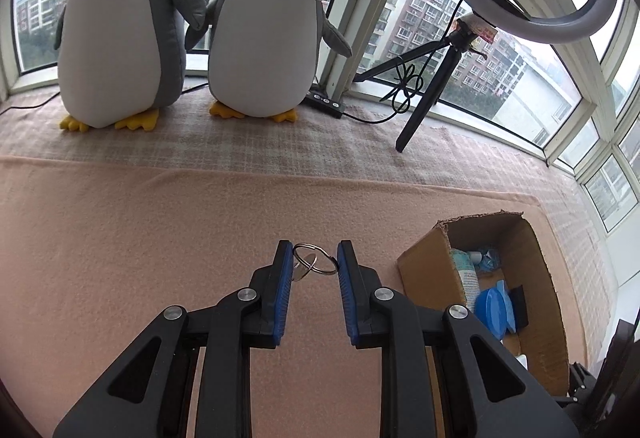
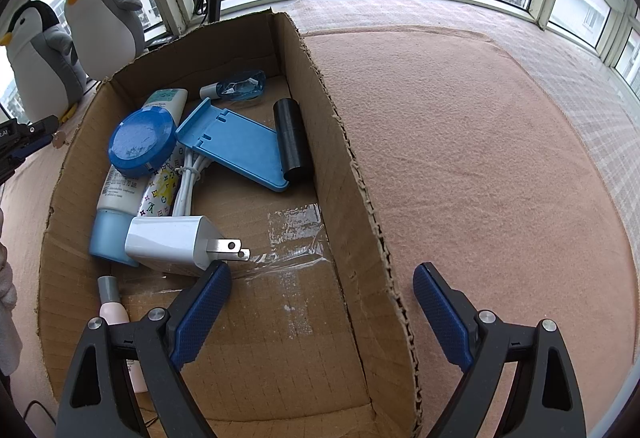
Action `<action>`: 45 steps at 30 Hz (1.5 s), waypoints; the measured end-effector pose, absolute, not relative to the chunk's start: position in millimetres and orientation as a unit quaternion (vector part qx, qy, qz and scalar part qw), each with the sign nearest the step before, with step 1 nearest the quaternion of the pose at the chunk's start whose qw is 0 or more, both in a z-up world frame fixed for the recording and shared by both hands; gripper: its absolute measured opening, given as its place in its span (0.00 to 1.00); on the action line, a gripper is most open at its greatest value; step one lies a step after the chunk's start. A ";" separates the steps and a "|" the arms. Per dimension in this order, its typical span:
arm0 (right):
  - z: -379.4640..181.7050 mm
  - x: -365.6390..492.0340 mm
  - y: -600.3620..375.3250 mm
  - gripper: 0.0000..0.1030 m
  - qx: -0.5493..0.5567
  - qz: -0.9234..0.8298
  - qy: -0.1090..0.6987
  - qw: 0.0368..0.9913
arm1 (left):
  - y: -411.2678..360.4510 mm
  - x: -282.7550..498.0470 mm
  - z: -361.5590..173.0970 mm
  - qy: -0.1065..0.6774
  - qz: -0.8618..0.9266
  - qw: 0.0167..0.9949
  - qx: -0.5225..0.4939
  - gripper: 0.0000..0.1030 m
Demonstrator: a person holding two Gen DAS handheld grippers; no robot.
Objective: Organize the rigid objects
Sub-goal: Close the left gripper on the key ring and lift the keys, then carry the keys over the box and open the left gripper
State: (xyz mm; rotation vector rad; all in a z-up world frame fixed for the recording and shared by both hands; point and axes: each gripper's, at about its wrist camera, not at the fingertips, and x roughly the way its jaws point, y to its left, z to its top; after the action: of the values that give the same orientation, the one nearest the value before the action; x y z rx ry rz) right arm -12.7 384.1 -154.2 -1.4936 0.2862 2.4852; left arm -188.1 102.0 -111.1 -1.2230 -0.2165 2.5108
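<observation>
My left gripper (image 1: 314, 258) is shut on a metal key ring (image 1: 320, 270), which spans the gap between the blue pads with a key (image 1: 299, 273) hanging from it above the pink blanket. In the right wrist view the same gripper (image 2: 24, 141) shows at the far left edge, a key (image 2: 59, 137) dangling from it beside the box. My right gripper (image 2: 322, 270) is open and straddles the right wall of the cardboard box (image 2: 352, 197). Inside lie a blue round tin (image 2: 142, 141), a blue phone stand (image 2: 236, 145), a black cylinder (image 2: 292, 139), a white charger (image 2: 176, 242) and a lotion tube (image 2: 120, 193).
Two plush penguins (image 1: 256, 33) stand at the window on a plaid cloth. A ring light on a tripod (image 1: 432, 77) with its cable stands at the back right. The box (image 1: 536, 278) sits right of my left gripper. The pink blanket (image 2: 480, 165) stretches right of the box.
</observation>
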 end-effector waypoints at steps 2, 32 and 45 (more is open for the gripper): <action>-154.1 -12.6 384.2 0.87 -0.510 0.847 0.098 0.114 | 106.2 -185.1 -98.0 -0.072 0.887 0.180 -0.420 0.20; -152.1 -12.7 384.1 0.87 -0.508 0.849 0.093 0.116 | 245.4 -148.5 -57.9 0.047 0.857 0.304 -0.414 0.20; -152.3 -12.4 384.1 0.87 -0.508 0.849 0.093 0.116 | 264.1 -147.1 -74.1 0.079 0.848 0.295 -0.434 0.20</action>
State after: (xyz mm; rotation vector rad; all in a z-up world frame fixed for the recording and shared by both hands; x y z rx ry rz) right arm -12.4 384.1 -152.3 -1.4870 0.2723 2.4853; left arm -147.1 264.1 -74.1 -1.1541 0.2105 2.2569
